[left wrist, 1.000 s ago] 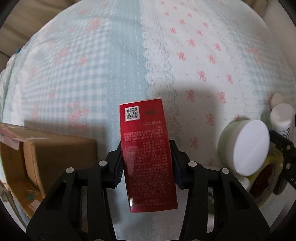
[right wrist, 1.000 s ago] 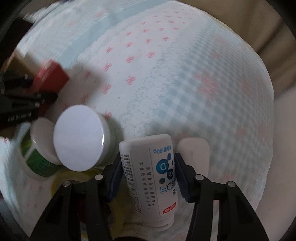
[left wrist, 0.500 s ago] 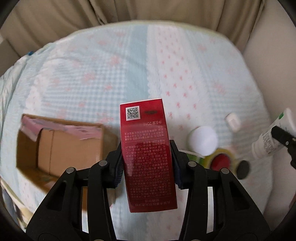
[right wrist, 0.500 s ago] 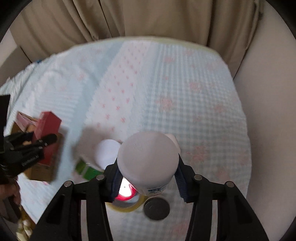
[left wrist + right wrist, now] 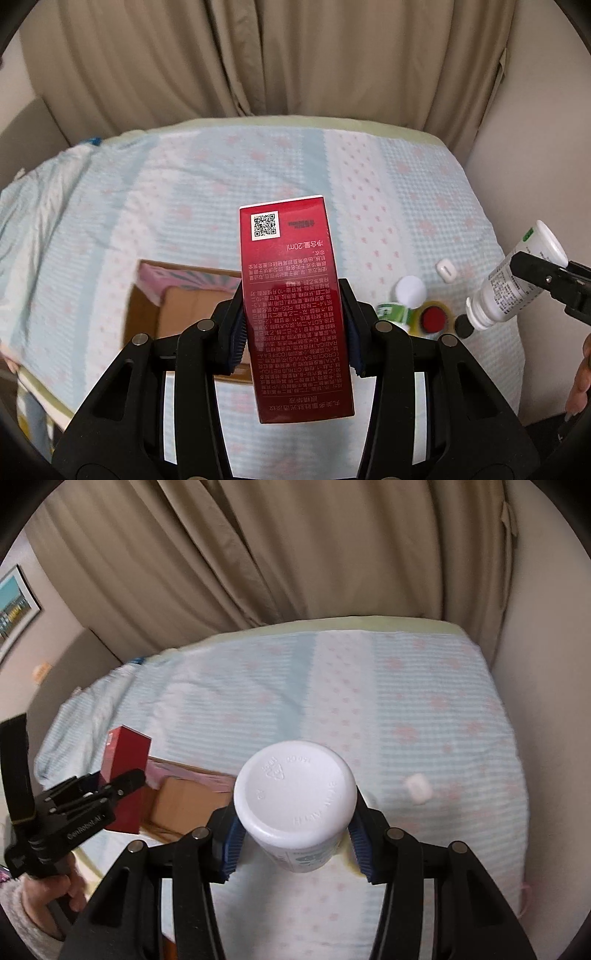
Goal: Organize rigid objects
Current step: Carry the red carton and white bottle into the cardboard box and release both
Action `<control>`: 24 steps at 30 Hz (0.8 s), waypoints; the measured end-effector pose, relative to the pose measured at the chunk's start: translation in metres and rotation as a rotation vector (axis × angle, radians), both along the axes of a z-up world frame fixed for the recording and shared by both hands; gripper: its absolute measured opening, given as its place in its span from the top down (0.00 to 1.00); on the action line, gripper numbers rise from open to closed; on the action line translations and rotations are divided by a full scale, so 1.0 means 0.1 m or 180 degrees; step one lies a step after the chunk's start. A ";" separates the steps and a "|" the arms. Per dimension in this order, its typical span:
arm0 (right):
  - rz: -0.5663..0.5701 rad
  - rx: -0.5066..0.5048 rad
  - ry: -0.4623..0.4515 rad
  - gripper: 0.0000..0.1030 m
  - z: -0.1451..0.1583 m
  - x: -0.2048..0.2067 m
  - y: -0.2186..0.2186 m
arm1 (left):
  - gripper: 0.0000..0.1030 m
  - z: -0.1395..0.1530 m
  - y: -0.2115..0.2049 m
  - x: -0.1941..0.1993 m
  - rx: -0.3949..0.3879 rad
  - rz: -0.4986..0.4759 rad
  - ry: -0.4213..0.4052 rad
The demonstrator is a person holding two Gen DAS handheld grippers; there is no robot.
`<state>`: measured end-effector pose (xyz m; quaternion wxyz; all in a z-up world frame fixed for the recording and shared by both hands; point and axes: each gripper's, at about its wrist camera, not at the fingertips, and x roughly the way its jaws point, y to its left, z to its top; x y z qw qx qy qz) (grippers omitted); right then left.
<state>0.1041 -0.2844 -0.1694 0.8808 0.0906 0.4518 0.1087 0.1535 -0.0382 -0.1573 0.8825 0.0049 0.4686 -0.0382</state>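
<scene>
My left gripper (image 5: 293,325) is shut on a tall red carton (image 5: 295,306) with a QR code, held high above the bed. Below and behind it lies an open cardboard box (image 5: 184,306). My right gripper (image 5: 293,834) is shut on a white bottle (image 5: 295,805), its round base facing the camera. The same bottle (image 5: 517,277) and the right gripper show at the right of the left wrist view. The red carton (image 5: 125,771) in the left gripper and the box (image 5: 184,801) show at the left of the right wrist view.
On the bedspread (image 5: 184,192) right of the box sit a white-lidded jar (image 5: 410,291), a green-labelled container (image 5: 393,312), a tape roll with a red centre (image 5: 432,319), a black cap (image 5: 463,326) and a small white case (image 5: 447,269). Curtains (image 5: 258,55) hang behind; a wall (image 5: 535,147) stands on the right.
Both grippers have risen well above the bed with their objects held. The items on the bed look smaller and the curtains have come into view.
</scene>
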 end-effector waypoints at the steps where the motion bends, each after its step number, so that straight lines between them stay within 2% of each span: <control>1: -0.0009 0.0047 0.0017 0.55 0.02 -0.01 0.12 | 0.62 0.02 0.08 -0.02 0.0003 -0.0011 -0.0012; 8: -0.0112 0.0423 0.0156 0.55 -0.02 -0.03 0.91 | 0.62 -0.05 0.93 -0.03 0.0060 -0.0287 -0.0010; 14: -0.0496 0.0851 0.0484 0.55 -0.35 0.09 1.58 | 0.62 -0.29 1.52 0.07 0.0153 -0.0660 0.0055; 17: -0.0741 0.0996 0.0666 0.55 -0.55 0.15 1.89 | 0.62 -0.46 1.72 0.17 0.0272 -0.0876 0.0112; 24: -0.0998 0.1236 0.1014 0.55 -0.97 0.33 2.36 | 0.62 -0.96 1.92 0.41 0.0484 -0.1225 0.0278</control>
